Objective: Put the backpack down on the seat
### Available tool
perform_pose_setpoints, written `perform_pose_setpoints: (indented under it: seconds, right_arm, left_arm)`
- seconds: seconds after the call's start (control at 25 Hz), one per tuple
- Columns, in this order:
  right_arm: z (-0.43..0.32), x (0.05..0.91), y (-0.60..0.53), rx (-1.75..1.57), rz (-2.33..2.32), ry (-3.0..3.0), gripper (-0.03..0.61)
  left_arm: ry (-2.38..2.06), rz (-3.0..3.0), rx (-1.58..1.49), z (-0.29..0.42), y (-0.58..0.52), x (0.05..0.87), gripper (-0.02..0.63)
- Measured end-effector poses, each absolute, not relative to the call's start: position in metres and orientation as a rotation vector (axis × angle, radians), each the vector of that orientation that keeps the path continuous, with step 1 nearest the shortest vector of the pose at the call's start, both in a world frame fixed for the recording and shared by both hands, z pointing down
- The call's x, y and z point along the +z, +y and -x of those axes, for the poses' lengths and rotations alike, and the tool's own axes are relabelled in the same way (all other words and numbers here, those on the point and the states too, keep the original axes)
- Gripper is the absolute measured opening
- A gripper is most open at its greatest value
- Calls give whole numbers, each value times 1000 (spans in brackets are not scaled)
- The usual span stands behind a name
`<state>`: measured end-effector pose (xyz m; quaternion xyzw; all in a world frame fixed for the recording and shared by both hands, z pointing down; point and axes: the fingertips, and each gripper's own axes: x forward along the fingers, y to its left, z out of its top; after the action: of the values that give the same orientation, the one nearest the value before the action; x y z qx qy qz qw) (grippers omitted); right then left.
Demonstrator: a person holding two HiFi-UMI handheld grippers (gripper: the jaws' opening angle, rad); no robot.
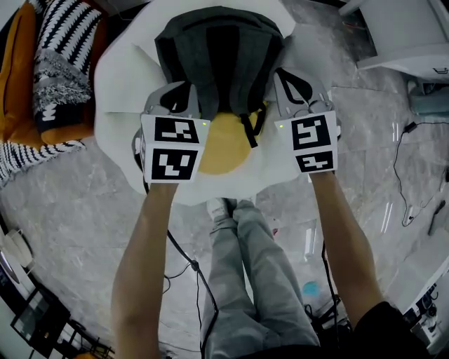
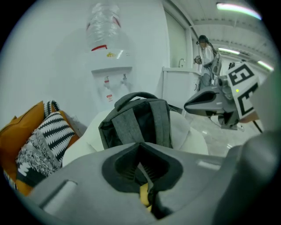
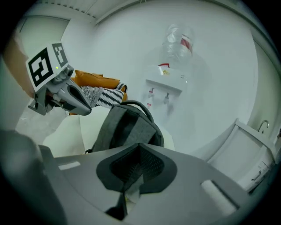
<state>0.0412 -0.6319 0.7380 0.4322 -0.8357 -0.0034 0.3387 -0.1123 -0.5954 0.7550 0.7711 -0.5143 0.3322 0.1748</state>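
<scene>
The left gripper (image 2: 140, 148) has its jaws pressed together. A yellow sliver (image 2: 143, 193) and a dark strap (image 2: 152, 202) show at their base, but it is hard to tell whether they are pinched. The right gripper (image 3: 140, 149) is likewise closed, with a pale strip (image 3: 134, 190) at its base. Just ahead, between both grippers, the grey backpack (image 1: 217, 56) stands on the white seat (image 1: 119, 77), its lower part hidden by the grippers.

Even, cool indoor light, rather dim. Ceiling strips (image 2: 239, 6) glare at one o'clock in the left gripper view. Both gripper views bulge fisheye-fashion, corners black, near foreground soft; marble floor (image 1: 84, 210) carries pale sheen
</scene>
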Motion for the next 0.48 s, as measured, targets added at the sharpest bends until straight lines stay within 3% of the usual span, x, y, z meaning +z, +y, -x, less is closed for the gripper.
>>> perform_pose_setpoints:
  seconds: [0.48]
  right_arm:
    - [-6,659,-572,230,-1219,-2333,8]
  left_arm:
    - [-1502,-2167,548,89,-548,660,-2]
